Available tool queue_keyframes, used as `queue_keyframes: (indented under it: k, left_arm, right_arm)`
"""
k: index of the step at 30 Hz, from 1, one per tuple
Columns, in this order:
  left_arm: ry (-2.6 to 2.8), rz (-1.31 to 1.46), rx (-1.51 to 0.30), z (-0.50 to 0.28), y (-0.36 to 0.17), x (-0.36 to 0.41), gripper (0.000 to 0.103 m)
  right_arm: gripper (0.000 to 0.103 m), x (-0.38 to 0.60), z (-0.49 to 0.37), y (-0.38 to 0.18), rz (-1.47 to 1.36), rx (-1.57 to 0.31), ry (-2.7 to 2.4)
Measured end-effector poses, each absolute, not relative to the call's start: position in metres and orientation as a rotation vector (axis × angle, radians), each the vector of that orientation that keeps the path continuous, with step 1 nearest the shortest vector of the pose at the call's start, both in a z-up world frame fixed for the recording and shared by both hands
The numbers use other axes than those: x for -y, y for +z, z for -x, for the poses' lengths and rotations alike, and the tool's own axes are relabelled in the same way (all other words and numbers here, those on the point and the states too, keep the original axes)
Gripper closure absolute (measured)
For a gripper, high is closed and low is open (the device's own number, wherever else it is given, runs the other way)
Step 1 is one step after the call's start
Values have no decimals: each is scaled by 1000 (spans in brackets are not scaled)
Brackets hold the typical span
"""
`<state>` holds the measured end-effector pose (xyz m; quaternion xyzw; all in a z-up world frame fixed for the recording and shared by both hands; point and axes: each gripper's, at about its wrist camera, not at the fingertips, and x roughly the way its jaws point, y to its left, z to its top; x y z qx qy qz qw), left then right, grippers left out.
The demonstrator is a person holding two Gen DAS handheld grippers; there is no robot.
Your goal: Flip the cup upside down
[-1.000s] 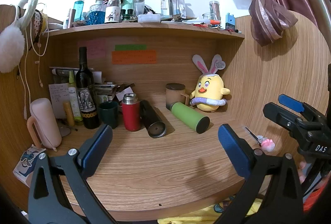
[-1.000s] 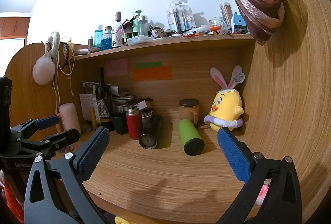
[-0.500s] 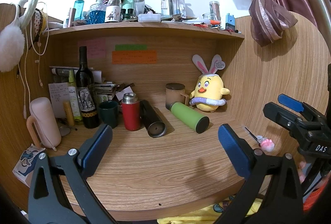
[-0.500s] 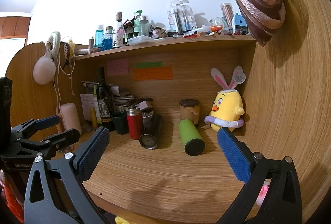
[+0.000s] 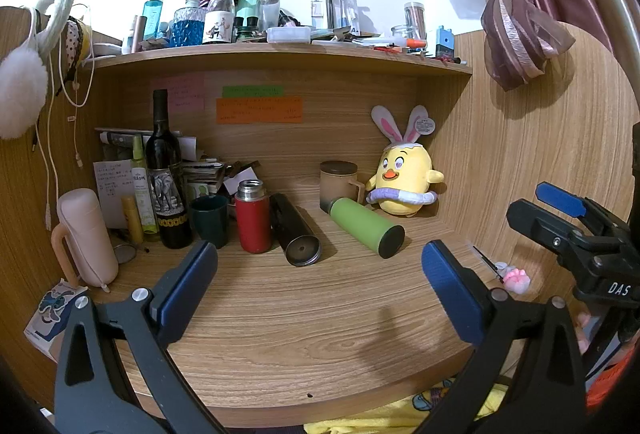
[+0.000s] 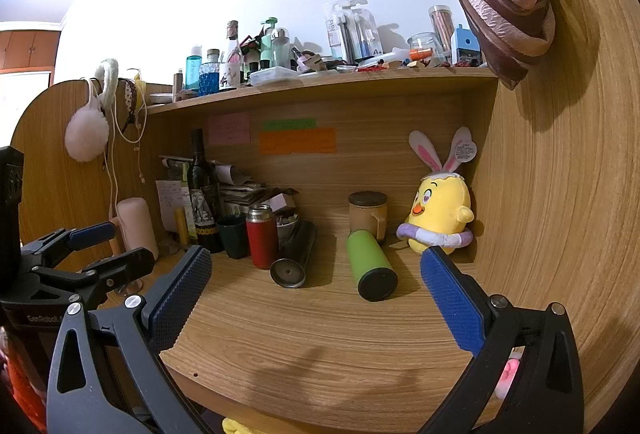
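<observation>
Both the left gripper (image 5: 318,276) and the right gripper (image 6: 316,282) were wide open and empty, so the dark green cup (image 5: 209,220) needed a careful approach between the crowded bottles.

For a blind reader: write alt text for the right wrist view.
The right tool hangs open and empty over a wooden desk. Beyond it a green cup and a black cup lie on their sides, near a yellow plush chick.
</observation>
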<state>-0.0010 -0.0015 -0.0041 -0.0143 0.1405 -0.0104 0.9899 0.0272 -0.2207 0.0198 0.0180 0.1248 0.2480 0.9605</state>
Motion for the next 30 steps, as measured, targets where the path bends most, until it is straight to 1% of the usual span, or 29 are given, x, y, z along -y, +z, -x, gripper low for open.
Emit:
queue_keyframes:
  k: [21, 30]
  left_arm:
    - [-26, 29, -292, 0, -7, 2, 0]
    - [-25, -5, -347, -27, -13, 10, 0]
  right_arm:
    - [0, 219, -29, 16, -41, -262, 503]
    - [0, 226, -52, 4, -63, -284, 514]
